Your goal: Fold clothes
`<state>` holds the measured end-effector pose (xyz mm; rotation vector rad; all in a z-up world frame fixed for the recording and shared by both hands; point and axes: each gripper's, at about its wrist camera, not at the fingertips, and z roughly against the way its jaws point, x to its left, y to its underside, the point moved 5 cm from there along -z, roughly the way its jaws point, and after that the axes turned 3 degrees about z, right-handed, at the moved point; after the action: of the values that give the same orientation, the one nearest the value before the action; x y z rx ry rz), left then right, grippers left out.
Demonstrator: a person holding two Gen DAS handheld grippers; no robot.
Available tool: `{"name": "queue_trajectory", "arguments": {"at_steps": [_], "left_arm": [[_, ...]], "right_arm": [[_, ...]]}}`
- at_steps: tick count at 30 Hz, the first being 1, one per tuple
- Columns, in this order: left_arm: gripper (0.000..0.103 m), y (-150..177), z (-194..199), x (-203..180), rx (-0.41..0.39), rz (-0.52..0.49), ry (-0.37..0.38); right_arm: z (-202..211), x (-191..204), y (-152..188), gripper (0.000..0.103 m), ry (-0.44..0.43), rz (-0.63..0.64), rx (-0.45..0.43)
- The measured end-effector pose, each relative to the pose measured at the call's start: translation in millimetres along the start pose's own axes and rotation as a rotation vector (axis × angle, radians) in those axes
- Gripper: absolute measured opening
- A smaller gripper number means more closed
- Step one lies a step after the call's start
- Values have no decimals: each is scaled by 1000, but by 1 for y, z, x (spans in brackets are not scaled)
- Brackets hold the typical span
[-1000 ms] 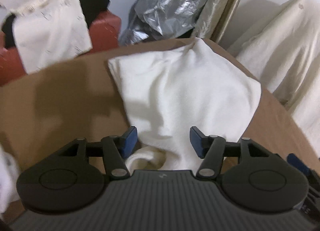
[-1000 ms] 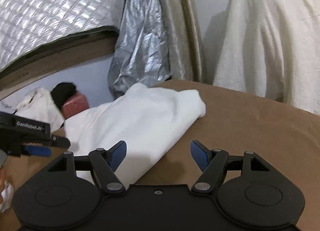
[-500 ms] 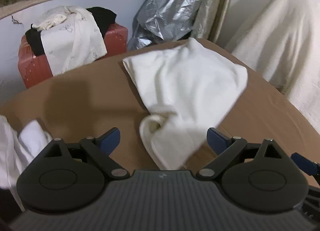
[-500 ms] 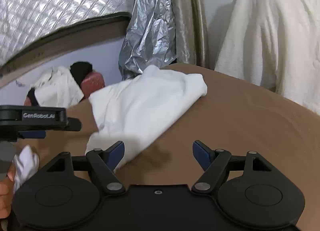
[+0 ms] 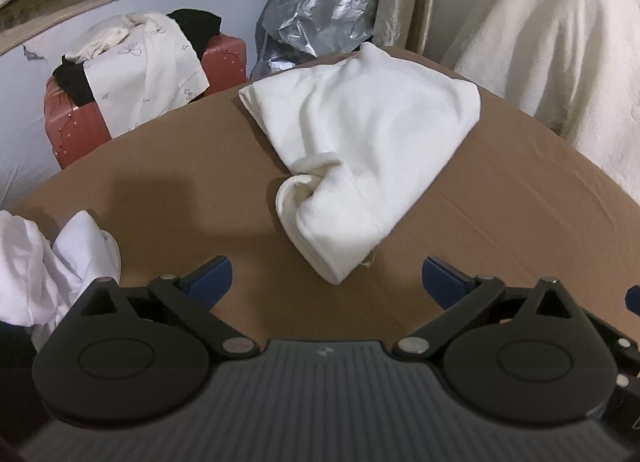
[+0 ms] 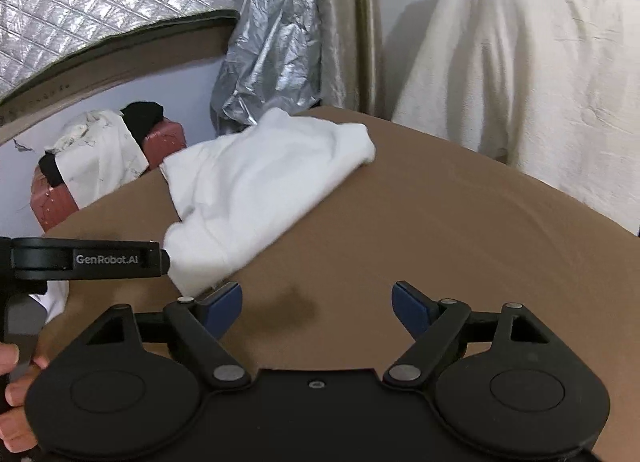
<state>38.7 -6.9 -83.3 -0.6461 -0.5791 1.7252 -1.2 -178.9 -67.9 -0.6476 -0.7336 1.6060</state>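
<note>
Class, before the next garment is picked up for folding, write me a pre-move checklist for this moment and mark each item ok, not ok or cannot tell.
1. Left gripper open and holding nothing: ok.
2. Right gripper open and holding nothing: ok.
3. Folded cream garment released and resting on the brown table: ok.
4. Its fold tidy: not ok, the near end is bunched into a roll.
5. Next garment within view: ok, a crumpled white cloth lies at the table's left edge.
6. Bare table space to spread it: ok, to the right of the folded garment.
</note>
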Motion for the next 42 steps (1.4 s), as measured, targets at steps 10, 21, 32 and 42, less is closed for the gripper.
{"name": "queue_trajectory", "arguments": {"at_steps": [10, 21, 32, 42], "left_arm": [[103, 14, 24, -3, -25, -15, -26], [103, 31, 38, -9, -23, -60, -65], [103, 43, 50, -20, -27, -92, -61], [103, 42, 49, -16, -47, -109, -80]], "right_arm": [[23, -6, 18, 86, -2, -75, 1], [40, -6, 37, 86, -28, -131, -23], [53, -11, 47, 86, 40, -116, -41], [55, -1, 35, 86, 38, -95, -81]]}}
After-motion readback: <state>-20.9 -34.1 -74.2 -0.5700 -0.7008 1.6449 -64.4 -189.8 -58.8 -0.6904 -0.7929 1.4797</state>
